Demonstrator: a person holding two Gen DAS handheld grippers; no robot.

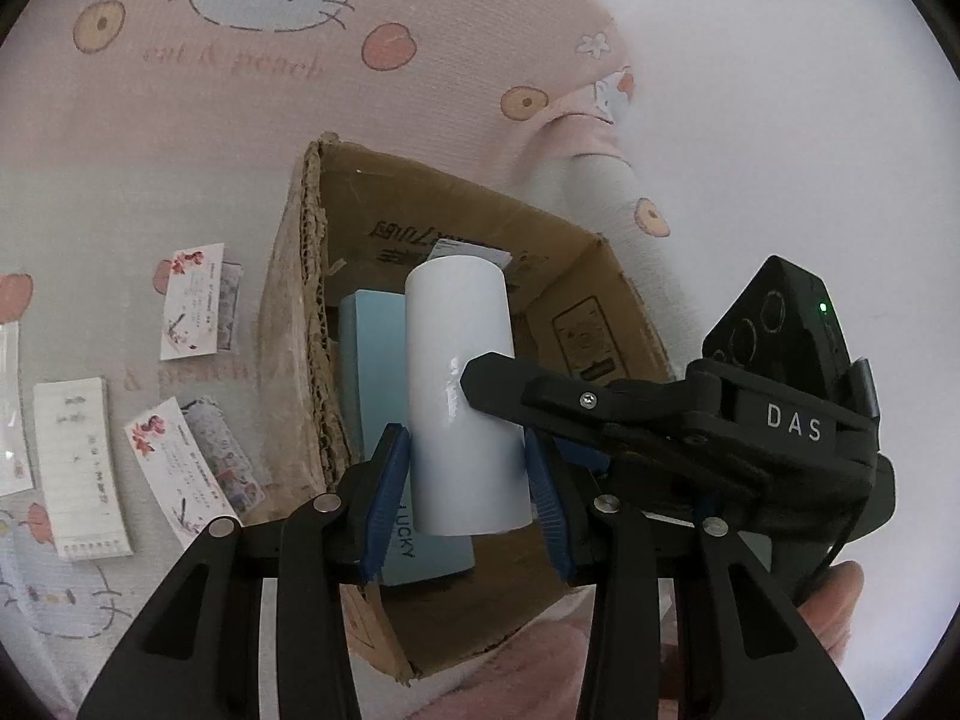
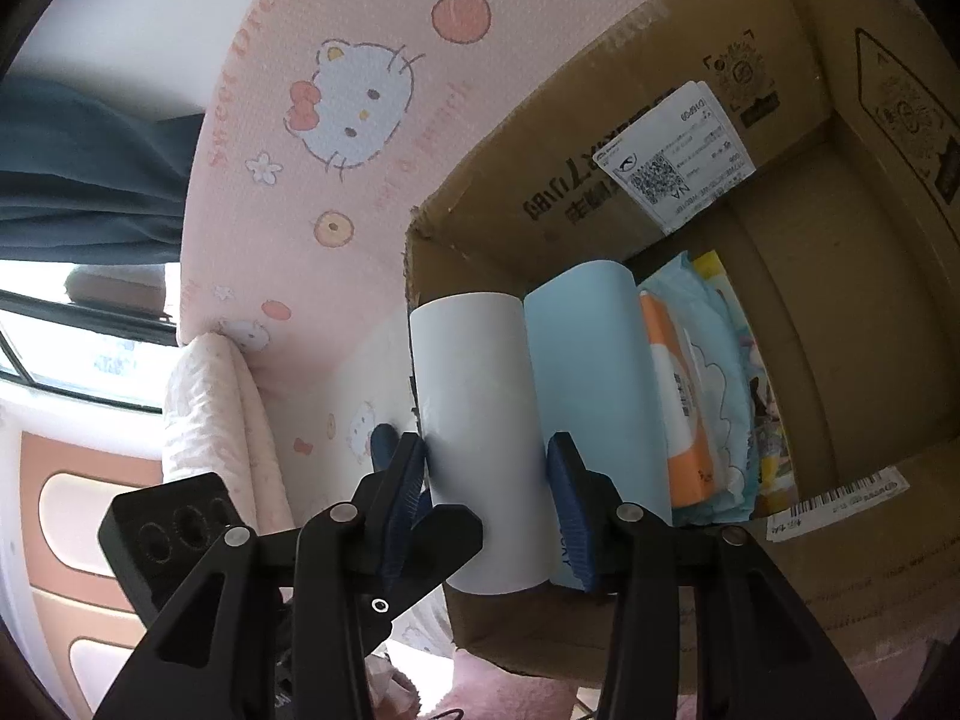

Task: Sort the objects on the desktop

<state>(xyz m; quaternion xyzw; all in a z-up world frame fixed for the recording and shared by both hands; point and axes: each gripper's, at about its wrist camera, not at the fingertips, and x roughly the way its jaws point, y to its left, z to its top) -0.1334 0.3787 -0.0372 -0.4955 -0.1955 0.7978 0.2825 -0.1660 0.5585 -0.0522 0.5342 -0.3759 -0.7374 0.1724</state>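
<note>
A white cylinder (image 1: pixel 459 384) is held over an open cardboard box (image 1: pixel 294 372). My left gripper (image 1: pixel 468 480) has its blue pads against both sides of the cylinder's lower part. My right gripper (image 2: pixel 489 480) also clamps the same white cylinder (image 2: pixel 480 408); one of its black fingers (image 1: pixel 498 381) shows in the left wrist view, pressed on the cylinder's side. Inside the box (image 2: pixel 840 360) lie a light blue box (image 2: pixel 594 372), an orange-and-white pack (image 2: pixel 678 414) and a pale blue wipes pack (image 2: pixel 726 384).
Several paper cards and packets (image 1: pixel 192 306) and a lined notepad (image 1: pixel 81 468) lie on the Hello Kitty cloth (image 1: pixel 240 60) left of the box. A pink mat (image 2: pixel 336 120) and rolled bedding (image 2: pixel 210 420) lie beyond the box. A window (image 2: pixel 60 348) is at far left.
</note>
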